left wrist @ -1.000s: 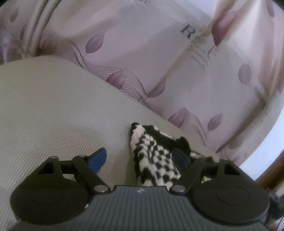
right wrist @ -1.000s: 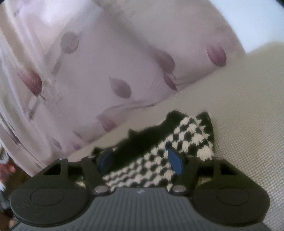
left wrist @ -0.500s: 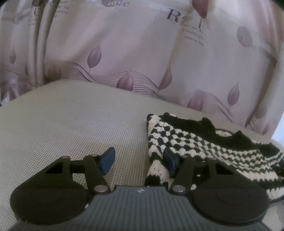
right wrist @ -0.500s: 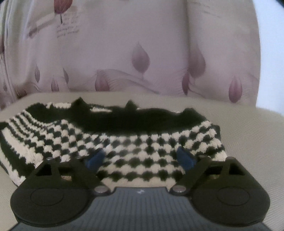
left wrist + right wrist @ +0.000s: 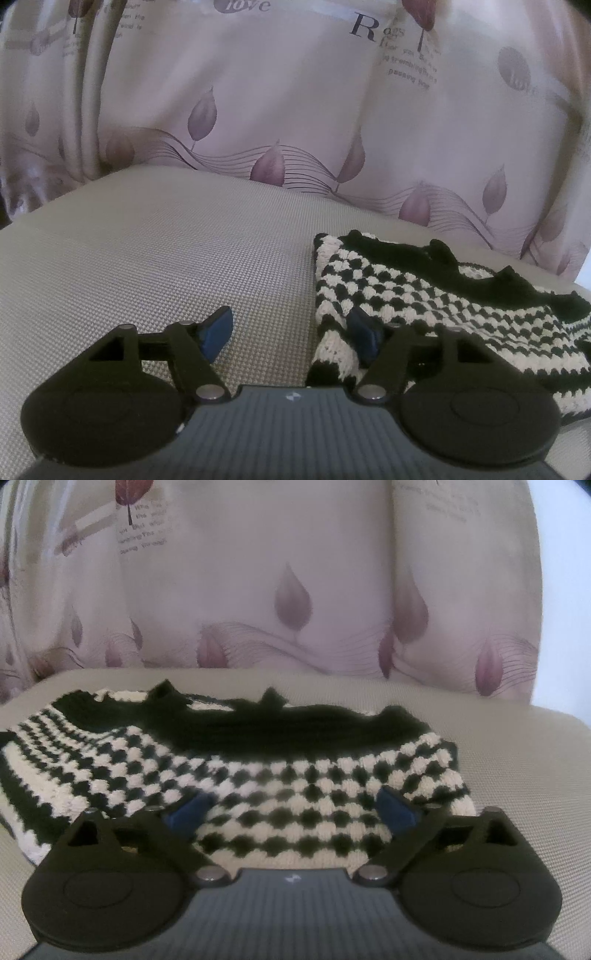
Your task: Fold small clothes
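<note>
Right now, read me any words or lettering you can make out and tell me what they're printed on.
"love": in a dark oval on the curtain, at the top of the left wrist view.
"R": a large letter on the same curtain, upper right.
"passing": in the small print below that R; the rest of those lines is too blurred to read.
Small print on the curtain in the right wrist view: unreadable.
Knitted garment: no text.

The small garment (image 5: 236,775) is chunky, nubbly black-and-cream knit, the cushion (image 5: 155,251) under it a matt, coarse-woven beige cloth, the curtain (image 5: 295,110) behind a smooth printed fabric with faint sheen — both grippers' bodies matt black plastic.
</note>
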`<action>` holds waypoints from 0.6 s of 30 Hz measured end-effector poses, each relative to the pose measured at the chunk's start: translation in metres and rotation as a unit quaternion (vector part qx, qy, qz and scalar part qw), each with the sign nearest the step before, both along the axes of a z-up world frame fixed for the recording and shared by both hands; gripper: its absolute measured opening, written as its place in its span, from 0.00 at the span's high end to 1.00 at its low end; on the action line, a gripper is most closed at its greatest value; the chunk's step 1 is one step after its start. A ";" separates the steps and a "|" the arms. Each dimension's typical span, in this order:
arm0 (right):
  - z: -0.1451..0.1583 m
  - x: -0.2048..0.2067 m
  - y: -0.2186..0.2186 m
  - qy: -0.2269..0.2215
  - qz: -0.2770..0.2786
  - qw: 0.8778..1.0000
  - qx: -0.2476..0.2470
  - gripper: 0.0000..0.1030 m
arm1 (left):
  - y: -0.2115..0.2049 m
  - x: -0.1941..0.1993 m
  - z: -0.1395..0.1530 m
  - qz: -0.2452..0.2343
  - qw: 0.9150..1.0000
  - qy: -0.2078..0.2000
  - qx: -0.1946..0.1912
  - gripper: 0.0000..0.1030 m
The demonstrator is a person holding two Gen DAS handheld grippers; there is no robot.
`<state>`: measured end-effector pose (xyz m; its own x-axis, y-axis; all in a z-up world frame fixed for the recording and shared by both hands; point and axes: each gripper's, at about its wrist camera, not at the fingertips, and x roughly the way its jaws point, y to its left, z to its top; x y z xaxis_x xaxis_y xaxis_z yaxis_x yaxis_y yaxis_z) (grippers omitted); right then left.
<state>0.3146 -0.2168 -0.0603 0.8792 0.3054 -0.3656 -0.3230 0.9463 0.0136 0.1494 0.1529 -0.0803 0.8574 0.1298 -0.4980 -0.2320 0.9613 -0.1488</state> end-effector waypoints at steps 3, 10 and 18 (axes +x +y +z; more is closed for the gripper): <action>0.000 -0.001 -0.002 0.002 0.005 1.000 0.005 0.01 | -0.001 0.000 0.000 0.002 1.000 0.002 0.003 0.31; -0.001 -0.002 0.011 0.000 -0.004 1.000 -0.031 0.00 | -0.005 0.002 -0.001 0.006 1.000 0.008 0.020 0.24; -0.001 -0.001 0.010 0.001 -0.003 1.000 -0.030 0.00 | -0.015 0.006 -0.001 0.008 0.998 0.017 0.052 0.17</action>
